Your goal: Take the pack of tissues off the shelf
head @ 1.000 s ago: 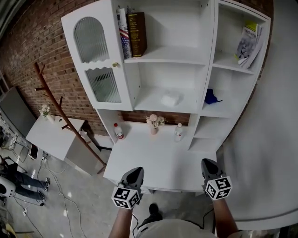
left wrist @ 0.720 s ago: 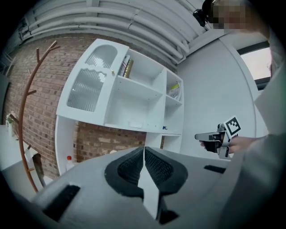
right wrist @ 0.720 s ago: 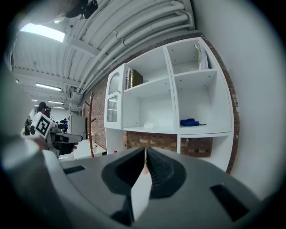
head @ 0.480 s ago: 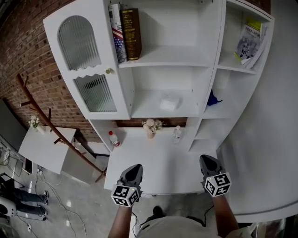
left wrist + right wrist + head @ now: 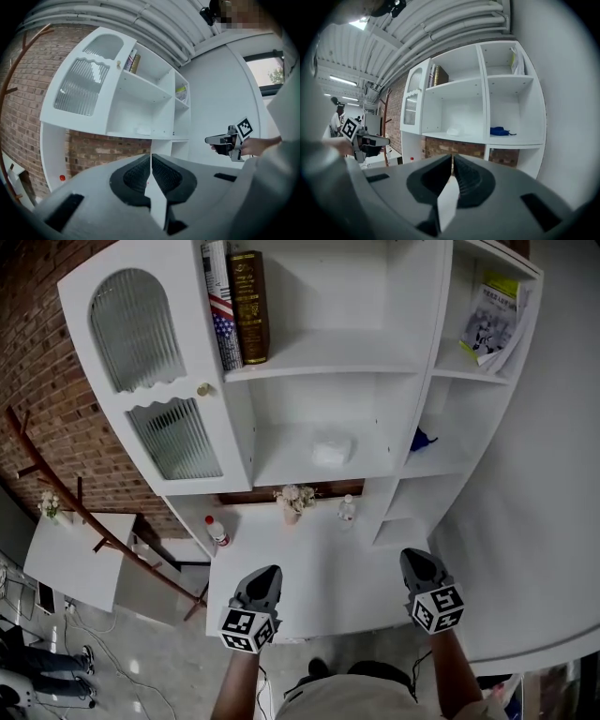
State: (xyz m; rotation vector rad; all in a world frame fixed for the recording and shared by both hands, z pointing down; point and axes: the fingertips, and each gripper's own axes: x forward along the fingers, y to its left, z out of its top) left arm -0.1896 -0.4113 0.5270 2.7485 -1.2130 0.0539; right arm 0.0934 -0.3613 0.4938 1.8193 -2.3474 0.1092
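White pack of tissues lying on the middle shelf of the white cabinet, left claw and right claw both closed tight and empty, low in front of the cabinet, well apart from the tissues

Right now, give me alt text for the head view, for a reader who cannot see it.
A white pack of tissues lies on an open shelf of a white shelf unit above a desk. The left claw and right claw hover over the desk's near edge, well short of the pack.
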